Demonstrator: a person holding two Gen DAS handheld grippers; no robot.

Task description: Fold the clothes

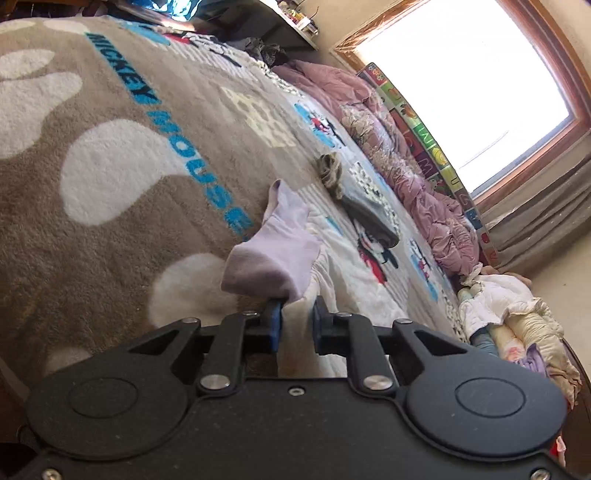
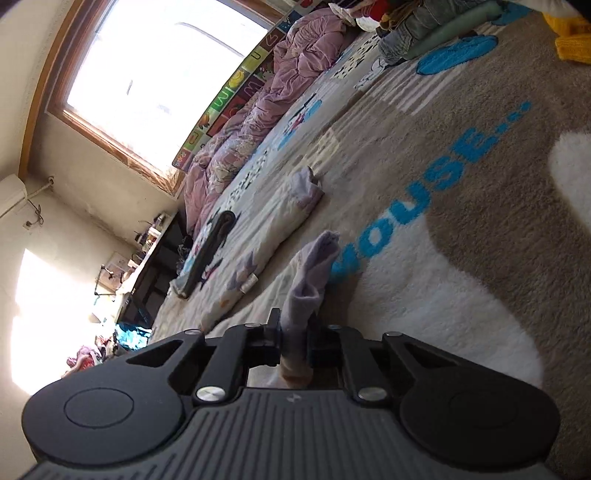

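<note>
A small lilac sock (image 1: 275,242) lies on the brown Mickey Mouse blanket (image 1: 122,122) on the bed. My left gripper (image 1: 295,317) sits at its near end with a gap between the jaws; the sock's edge rests against the blue left pad (image 1: 274,321). In the right wrist view the same lilac sock (image 2: 310,277) runs from the blanket (image 2: 461,229) into my right gripper (image 2: 293,332), which is shut on its end. A grey folded garment (image 1: 369,214) and a rolled beige sock (image 1: 330,171) lie further out on the bed.
A pink quilt (image 1: 417,173) is bunched along the window side of the bed, beside an alphabet mat (image 1: 424,136). A white folded garment (image 2: 273,221) and a dark one (image 2: 210,254) lie on the white sheet. Piled clothes (image 2: 417,29) sit at the far end.
</note>
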